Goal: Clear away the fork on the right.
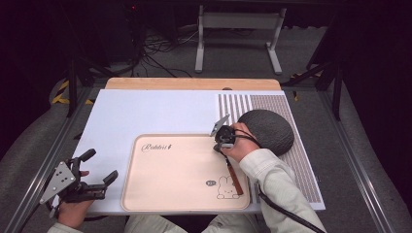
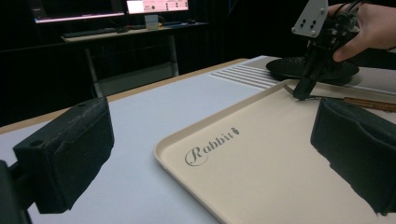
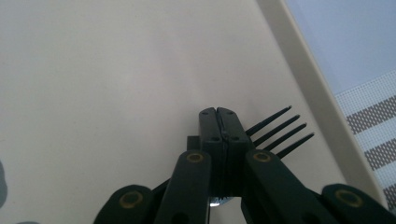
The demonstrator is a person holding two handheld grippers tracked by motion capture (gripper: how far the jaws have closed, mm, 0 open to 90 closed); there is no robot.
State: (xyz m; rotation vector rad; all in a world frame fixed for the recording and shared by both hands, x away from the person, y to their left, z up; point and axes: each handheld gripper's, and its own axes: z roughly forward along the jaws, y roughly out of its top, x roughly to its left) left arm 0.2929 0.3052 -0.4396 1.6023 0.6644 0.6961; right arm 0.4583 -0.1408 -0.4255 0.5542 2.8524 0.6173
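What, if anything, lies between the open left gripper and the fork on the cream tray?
Nothing visible does. The left gripper sits open off the tray's left edge, and bare tray surface stretches from there to the fork. The right gripper is shut at the fork's tine end, beyond that path.

Tray [image 1: 170,170] cream beige, dark script lettering near top left corner, small outline rabbit drawing [image 1: 226,188] lower right. Fork [image 3: 280,130] black tines, handle [image 1: 234,177] reddish brown wood. Right tongs [image 3: 219,122] black with brass-coloured rivets; left tongs [image 1: 102,171] black, grey plate on top. Table [image 1: 145,111] pale bluish white sheet, light wood edge at the far side. Placemat [image 1: 306,160] white with grey-brown stripes. Bowl [image 1: 269,128] dark grey, speckled texture. Sleeve [image 1: 272,179] light beige.
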